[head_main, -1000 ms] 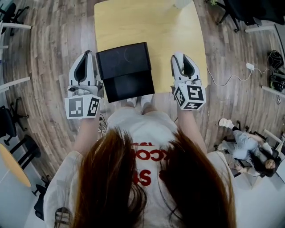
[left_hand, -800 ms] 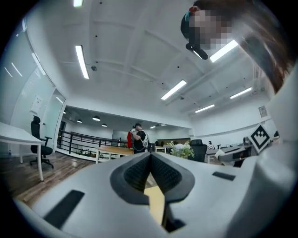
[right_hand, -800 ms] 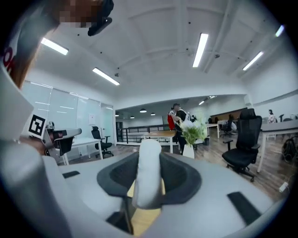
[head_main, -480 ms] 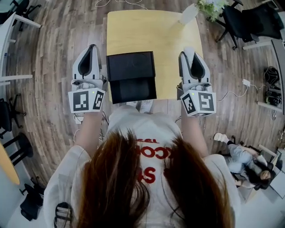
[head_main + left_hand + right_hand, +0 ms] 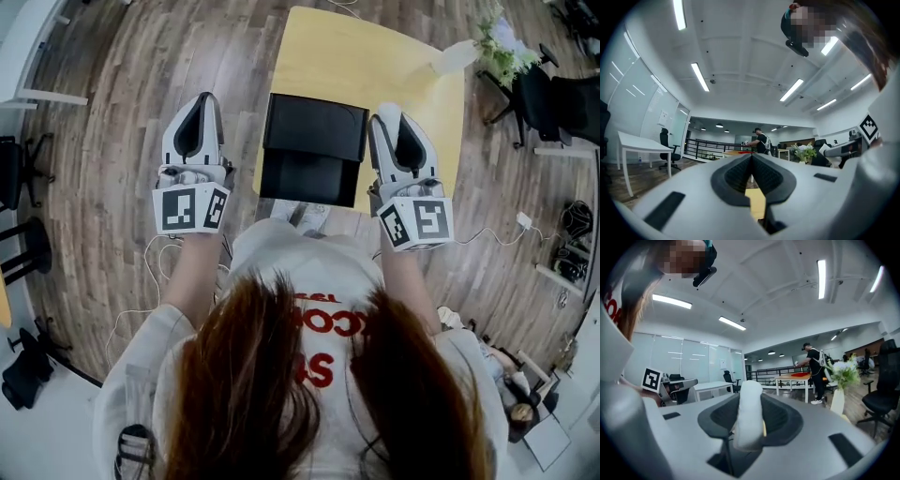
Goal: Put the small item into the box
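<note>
The right gripper [image 5: 385, 118] pinches a small white rounded item [image 5: 748, 418] between its ribbed black pads, just right of the matte black rectangular box [image 5: 314, 150] on the pale yellow wooden table [image 5: 412, 80]. A white vase of flowers [image 5: 457, 56] stands at the table's far corner. The left gripper [image 5: 751, 159] – jaws pressed together, empty – points forward over the plank floor [image 5: 122, 122].

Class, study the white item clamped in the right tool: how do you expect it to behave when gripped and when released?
The white item looks light: the right tool holds it upright with a plain pinch. Its rounded, cylinder-like form suggests it could roll if laid down. The matte surface seems unlikely to slip; stiffness cannot be judged.
</note>
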`<action>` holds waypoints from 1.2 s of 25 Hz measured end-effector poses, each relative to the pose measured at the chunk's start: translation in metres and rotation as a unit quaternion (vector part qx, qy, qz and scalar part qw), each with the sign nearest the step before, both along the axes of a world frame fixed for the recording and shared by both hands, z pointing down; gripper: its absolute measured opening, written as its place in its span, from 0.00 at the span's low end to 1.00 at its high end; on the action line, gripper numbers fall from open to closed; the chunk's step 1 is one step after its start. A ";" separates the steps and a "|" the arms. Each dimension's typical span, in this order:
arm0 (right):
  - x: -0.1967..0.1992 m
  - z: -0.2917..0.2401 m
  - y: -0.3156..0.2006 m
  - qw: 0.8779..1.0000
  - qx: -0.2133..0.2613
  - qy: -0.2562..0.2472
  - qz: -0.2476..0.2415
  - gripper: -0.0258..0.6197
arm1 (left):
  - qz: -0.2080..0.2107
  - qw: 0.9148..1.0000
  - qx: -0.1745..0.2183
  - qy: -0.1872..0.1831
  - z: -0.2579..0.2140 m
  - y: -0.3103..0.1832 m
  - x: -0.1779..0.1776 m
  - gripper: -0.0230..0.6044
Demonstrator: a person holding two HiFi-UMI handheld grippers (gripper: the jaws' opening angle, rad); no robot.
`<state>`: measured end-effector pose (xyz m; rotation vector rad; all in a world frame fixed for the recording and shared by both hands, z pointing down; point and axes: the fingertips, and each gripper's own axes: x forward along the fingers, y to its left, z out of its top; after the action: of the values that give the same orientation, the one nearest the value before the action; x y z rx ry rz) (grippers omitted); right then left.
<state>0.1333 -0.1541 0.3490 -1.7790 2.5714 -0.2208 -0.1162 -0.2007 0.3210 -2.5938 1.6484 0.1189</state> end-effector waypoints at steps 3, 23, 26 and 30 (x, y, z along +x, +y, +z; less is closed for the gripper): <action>-0.027 0.040 0.002 0.997 -0.054 0.008 -0.045 0.25 | -0.009 1.000 -0.020 0.004 0.016 0.004 -0.008 0.05; -0.103 0.234 0.067 0.939 -0.265 0.107 -0.190 0.31 | -0.024 0.994 -0.108 0.002 0.093 0.027 -0.034 0.05; -0.093 0.216 0.056 0.952 -0.238 0.094 -0.167 0.21 | -0.021 0.995 -0.101 0.001 0.088 0.024 -0.032 0.05; -0.074 0.177 0.035 0.971 -0.187 0.079 -0.124 0.09 | -0.015 0.996 -0.084 0.002 0.073 0.016 -0.026 0.05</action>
<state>0.0591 -0.1188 0.5262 -1.6185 3.0328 -0.6298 -0.1421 -0.1846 0.3945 -2.6877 1.7723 -0.0168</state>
